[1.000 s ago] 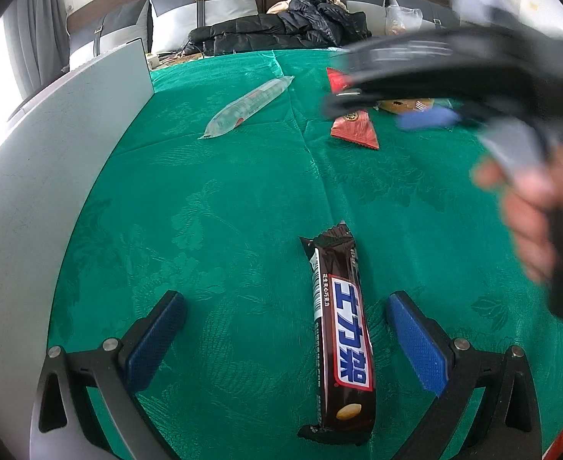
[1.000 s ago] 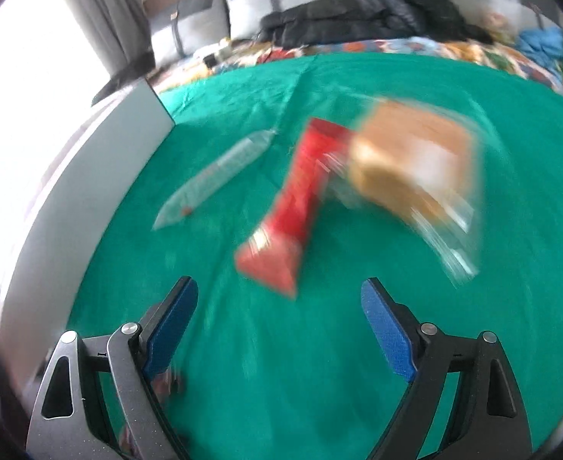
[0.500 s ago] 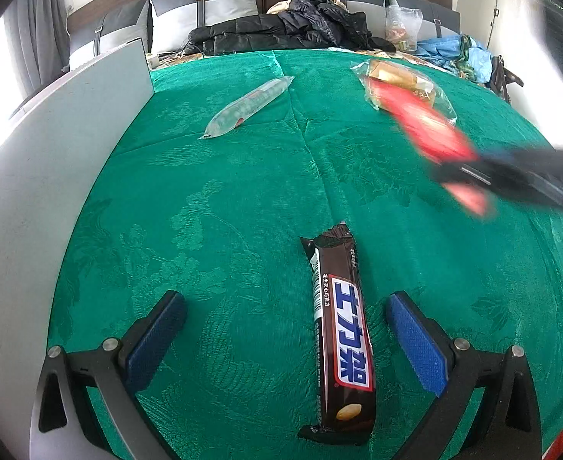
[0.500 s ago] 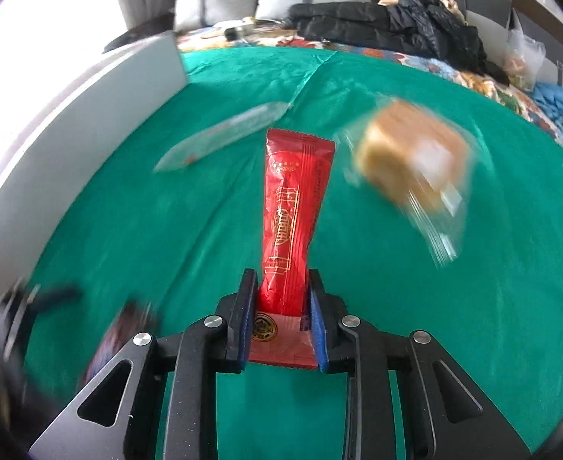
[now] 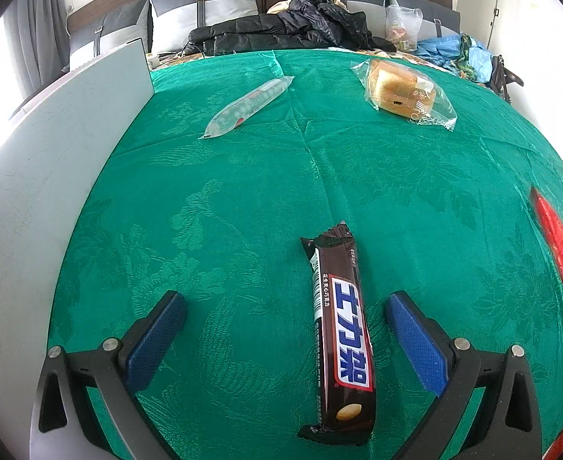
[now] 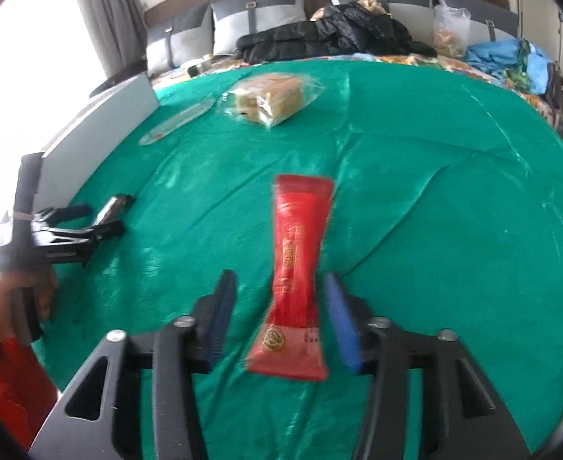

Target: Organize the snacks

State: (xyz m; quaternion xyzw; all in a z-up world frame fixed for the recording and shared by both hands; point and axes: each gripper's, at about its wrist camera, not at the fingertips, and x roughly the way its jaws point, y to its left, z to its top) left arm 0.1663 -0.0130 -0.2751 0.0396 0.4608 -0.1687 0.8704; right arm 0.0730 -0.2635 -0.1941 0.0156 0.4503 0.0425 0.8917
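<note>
Four snacks are spread over the green cloth. A dark brown chocolate bar with a blue and white label is laid flat, lengthwise, nearest the left wrist camera. A red snack packet, long and narrow with gold print, is seen lengthwise, well to the right of the bar. Farther back, a clear-wrapped sausage stick is laid diagonally, and a sliced bread loaf in a clear bag is set to its right, well apart.

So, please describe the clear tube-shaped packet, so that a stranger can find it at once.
On the green cloth, look beside the grey board at its far end. The clear tube packet lies there, left of the wrapped bread. It alone is long, thin and transparent.
</note>
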